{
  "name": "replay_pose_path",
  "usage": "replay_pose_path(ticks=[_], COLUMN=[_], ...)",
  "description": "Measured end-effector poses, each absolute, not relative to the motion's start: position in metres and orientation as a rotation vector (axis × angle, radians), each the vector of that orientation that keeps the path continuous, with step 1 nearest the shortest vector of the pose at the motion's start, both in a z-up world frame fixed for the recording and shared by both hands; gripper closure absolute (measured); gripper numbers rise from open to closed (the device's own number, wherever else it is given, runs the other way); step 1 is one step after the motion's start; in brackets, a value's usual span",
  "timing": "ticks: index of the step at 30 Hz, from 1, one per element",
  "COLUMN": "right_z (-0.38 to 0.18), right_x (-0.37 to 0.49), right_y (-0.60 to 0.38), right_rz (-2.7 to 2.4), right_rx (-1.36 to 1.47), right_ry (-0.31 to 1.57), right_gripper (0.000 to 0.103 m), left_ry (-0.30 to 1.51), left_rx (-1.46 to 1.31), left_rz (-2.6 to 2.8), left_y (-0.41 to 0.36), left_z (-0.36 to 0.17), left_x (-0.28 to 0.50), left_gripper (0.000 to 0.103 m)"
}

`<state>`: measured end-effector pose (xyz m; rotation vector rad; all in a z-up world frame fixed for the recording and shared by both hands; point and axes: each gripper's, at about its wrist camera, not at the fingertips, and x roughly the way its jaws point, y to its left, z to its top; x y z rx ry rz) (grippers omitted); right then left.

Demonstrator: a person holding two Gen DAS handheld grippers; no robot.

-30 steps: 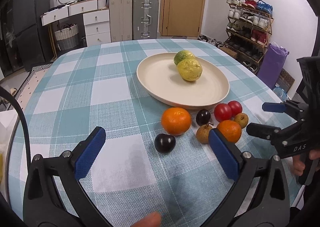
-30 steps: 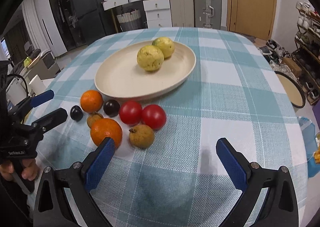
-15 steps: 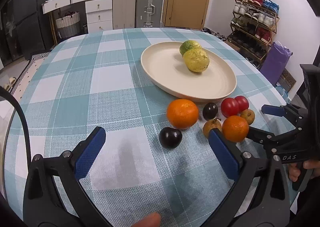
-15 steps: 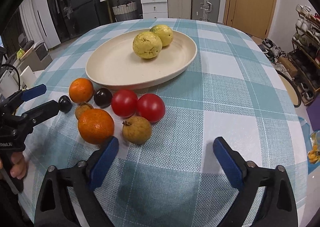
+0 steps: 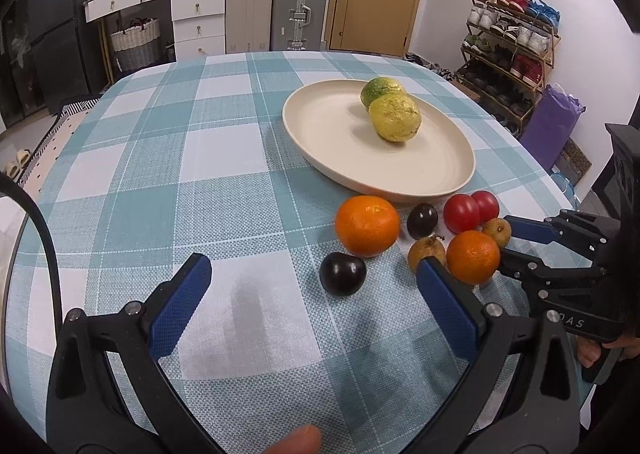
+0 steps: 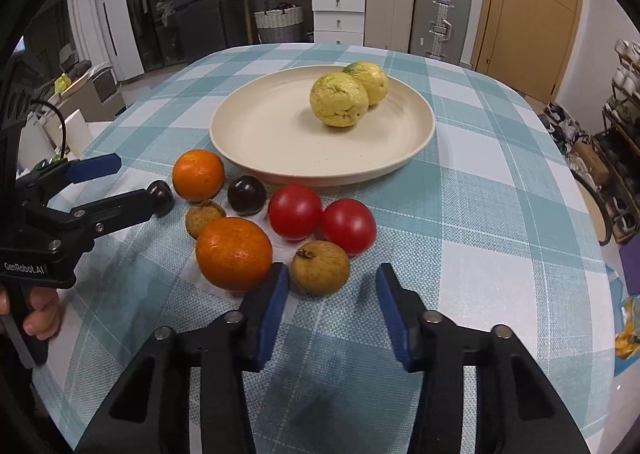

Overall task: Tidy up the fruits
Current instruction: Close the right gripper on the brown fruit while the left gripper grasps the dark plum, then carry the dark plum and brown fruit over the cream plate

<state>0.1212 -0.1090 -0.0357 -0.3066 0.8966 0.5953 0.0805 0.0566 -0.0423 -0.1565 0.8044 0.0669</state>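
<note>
A cream plate [image 6: 240,157] holds two yellow-green guavas [image 6: 339,99]. In front of it on the checked cloth lie two oranges [image 6: 234,254], two red tomatoes [image 6: 295,211], two dark plums [image 6: 247,194] and two brown fruits. My right gripper [image 6: 332,288] is closing its jaws just behind the nearer brown fruit [image 6: 320,268]; the pads do not touch it. My left gripper [image 5: 312,274] stands open and wide, with a dark plum [image 5: 343,273] just ahead of its tips. The plate [image 5: 304,149] and the right gripper [image 5: 516,242] also show in the left wrist view.
The round table's edge curves close on the right, with a shoe rack [image 5: 508,53] and a purple bag [image 5: 550,125] beyond it. Suitcases [image 6: 440,21] and white drawers [image 6: 338,17] stand against the far wall. The left gripper [image 6: 120,185] reaches in beside the fruit.
The right gripper's jaws have narrowed from wide to a small gap, and it has moved in toward the near brown fruit. The left gripper has stayed wide and nearly still.
</note>
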Motion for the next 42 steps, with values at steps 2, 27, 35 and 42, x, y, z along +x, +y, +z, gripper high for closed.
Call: replay_pose_path(ticks=[2, 27, 35, 42], right_z=[-0.035, -0.013, -0.01, -0.008], right_x=[0.118, 0.12, 0.119, 0.12], right_y=[-0.108, -0.127, -0.129, -0.133], right_rz=[0.599, 0.612, 0.616, 0.628], right_rx=[-0.315, -0.216, -0.209, -0.181], right_ry=[0.893, 0.839, 0.829, 0.832], right_gripper=[0.066, 0.074, 0.074, 0.074], left_ry=[0.802, 0.905, 0.893, 0.88], left_rx=[-0.156, -0.098, -0.121, -0.122], left_rz=[0.066, 0.02, -0.03, -0.074], left_y=[0.056, 0.05, 0.051, 0.049], left_z=[-0.042, -0.056, -0.056, -0.054], left_x=[0.08, 0.088, 0.091, 0.089], left_gripper=[0.001, 0.027, 0.054, 0.08])
